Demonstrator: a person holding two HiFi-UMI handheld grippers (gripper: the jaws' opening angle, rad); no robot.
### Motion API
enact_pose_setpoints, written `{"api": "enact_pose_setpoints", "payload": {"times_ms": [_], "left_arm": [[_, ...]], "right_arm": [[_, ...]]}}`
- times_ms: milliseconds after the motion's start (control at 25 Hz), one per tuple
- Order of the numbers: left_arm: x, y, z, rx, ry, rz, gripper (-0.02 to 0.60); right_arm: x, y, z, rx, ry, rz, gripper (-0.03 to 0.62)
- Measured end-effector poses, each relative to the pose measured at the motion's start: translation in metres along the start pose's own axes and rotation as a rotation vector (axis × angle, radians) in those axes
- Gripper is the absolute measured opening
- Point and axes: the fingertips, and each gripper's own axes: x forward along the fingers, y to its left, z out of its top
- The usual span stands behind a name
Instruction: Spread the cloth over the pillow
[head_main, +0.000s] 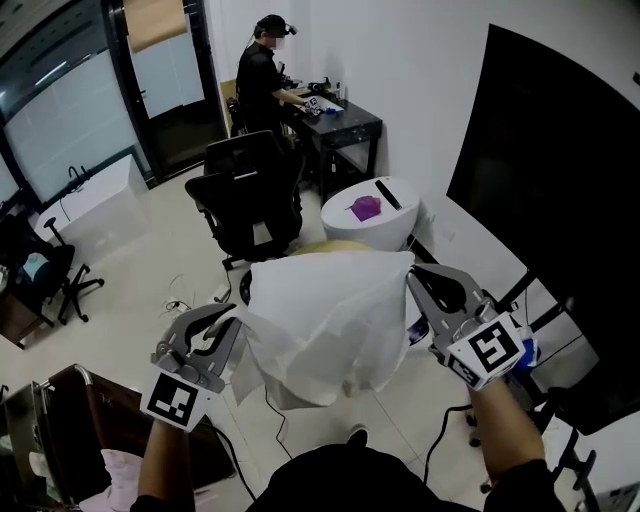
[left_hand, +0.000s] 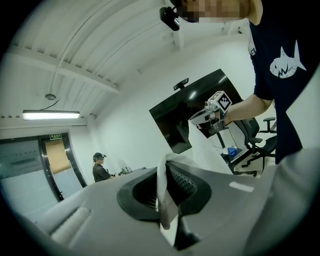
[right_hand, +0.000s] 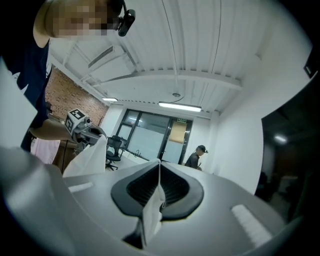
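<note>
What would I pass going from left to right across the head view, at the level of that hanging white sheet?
left hand-held gripper with its square-marker cube → white fabric cloth, hanging between both → right hand-held gripper with its marker cube

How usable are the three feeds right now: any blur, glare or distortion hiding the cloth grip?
Head view: evenly lit, sharp, edges bowed; the cloth reads clearly. Left gripper view: heavy fisheye, dark corners, ceiling lamp blown out, pinched cloth edge near-field soft. Right gripper view: same fisheye, cloth between the jaws slightly soft but legible.
</note>
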Motion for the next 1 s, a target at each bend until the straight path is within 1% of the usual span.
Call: {"api": "enact_pose_setpoints", "payload": {"times_ms": [320,480,600,720,880,1000], "left_arm": [[0.03,0.066,0.013,0.056,0.072,0.118,0.005],[0.049,0.098,0.005,0.075,0.094,0.16,0.005],[0.065,0.124,-0.002,0.083,0.097,0.184,0.005],[0.08,0.151,0.003,0.082,0.091,0.2,0.005],[0.104,0.19,0.016,0.117,0.067,0.215,0.005],[0.126,0.22,0.013,0.125,0.059,0.217,0.005]], "right_arm": [[-0.002,-0.1,0.027,-0.045,-0.053,-0.068,0.012],[0.01,-0.139,0.024,-0.061,-0.051,-0.077,0.012],[0.022,-0.166,0.018,-0.055,-0.039,-0.09,0.012],[0.034,-0.191,0.021,-0.072,-0.04,-0.117,0.012],[0.057,-0.233,0.032,-0.097,-0.042,-0.17,0.012],[0.077,-0.265,0.029,-0.113,-0.023,-0.22,0.012]]}}
